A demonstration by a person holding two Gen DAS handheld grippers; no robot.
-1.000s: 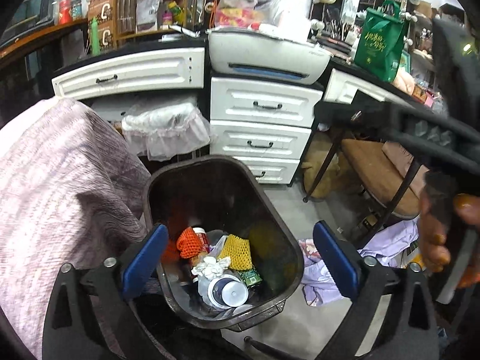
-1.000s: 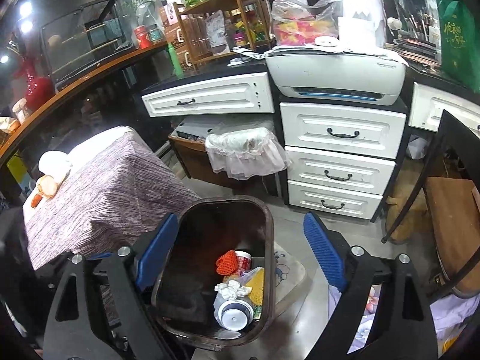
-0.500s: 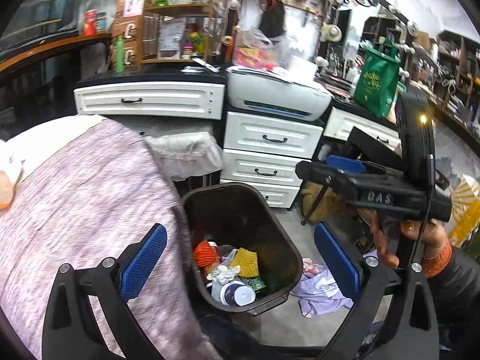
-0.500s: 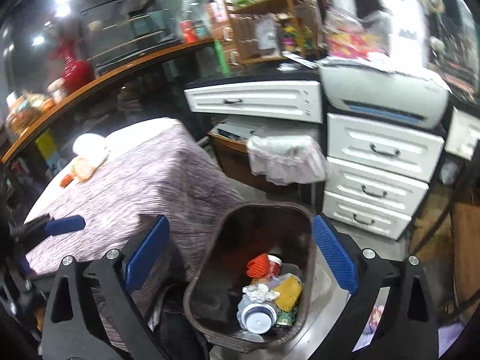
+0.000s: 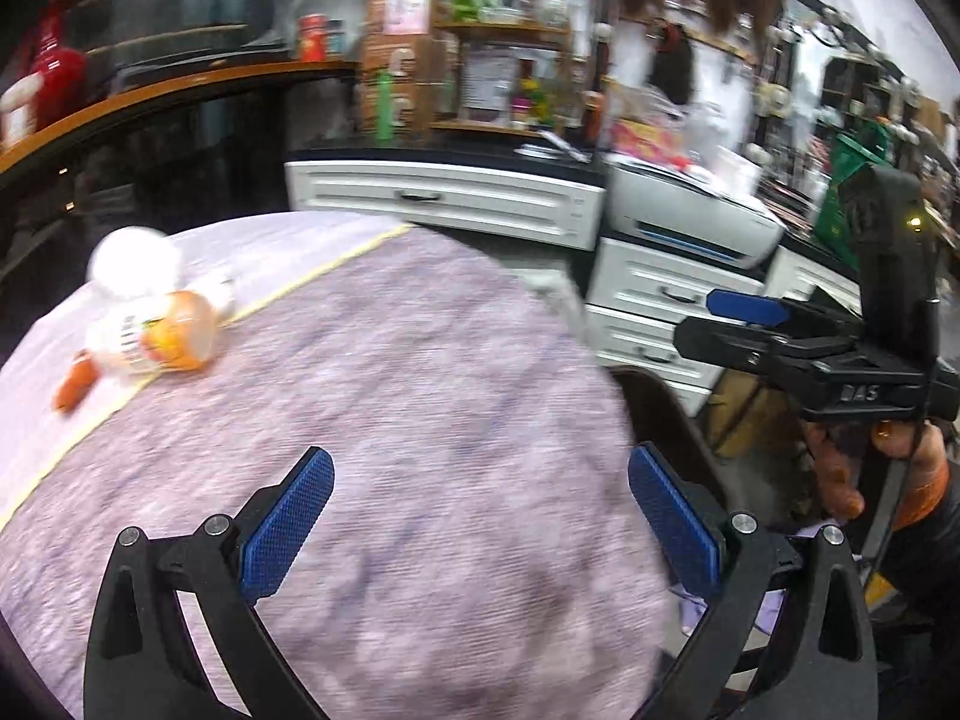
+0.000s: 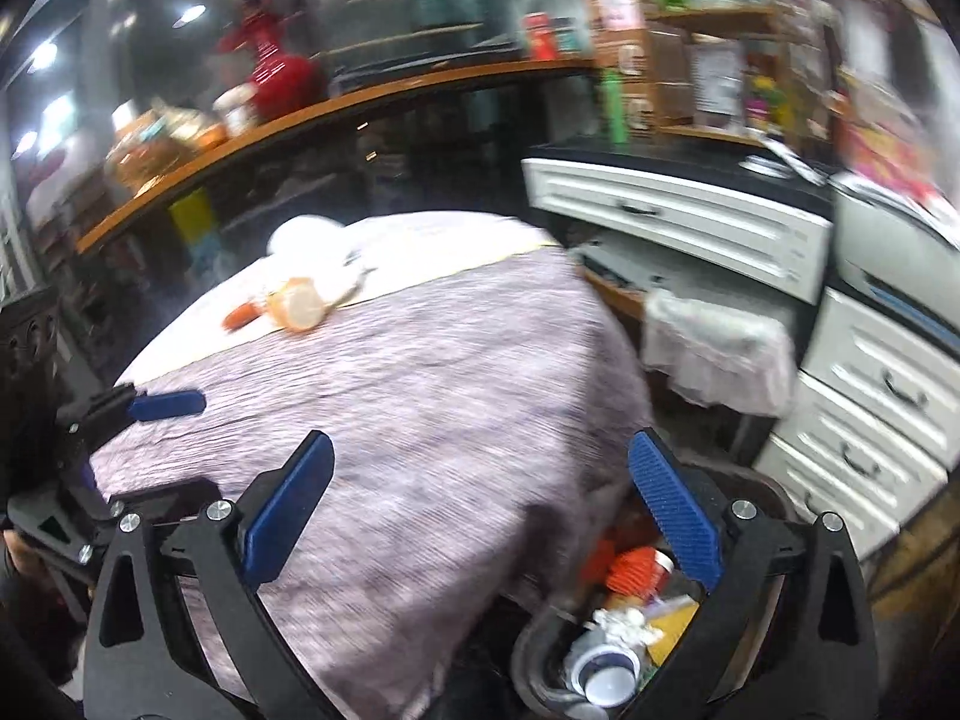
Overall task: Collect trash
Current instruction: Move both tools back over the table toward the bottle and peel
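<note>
We see a table draped in a mauve woven cloth (image 5: 420, 420) filling the foreground, with white drawers (image 6: 678, 213) under a dark countertop behind it and a taller stack of white drawers (image 6: 882, 414) to the right. A curved wooden counter edge (image 6: 336, 111) runs along the back in front of dark glass, with a wooden shelf unit (image 5: 498, 78) crowded with boxes and bottles beside it. Bright ceiling lights (image 6: 192, 13) reflect in the glass at upper left.

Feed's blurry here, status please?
Left gripper open, empty. Right gripper jaws opening, empty. Orange-and-white trash on purple-clothed table. Dark bin beside table; path clear.
</note>
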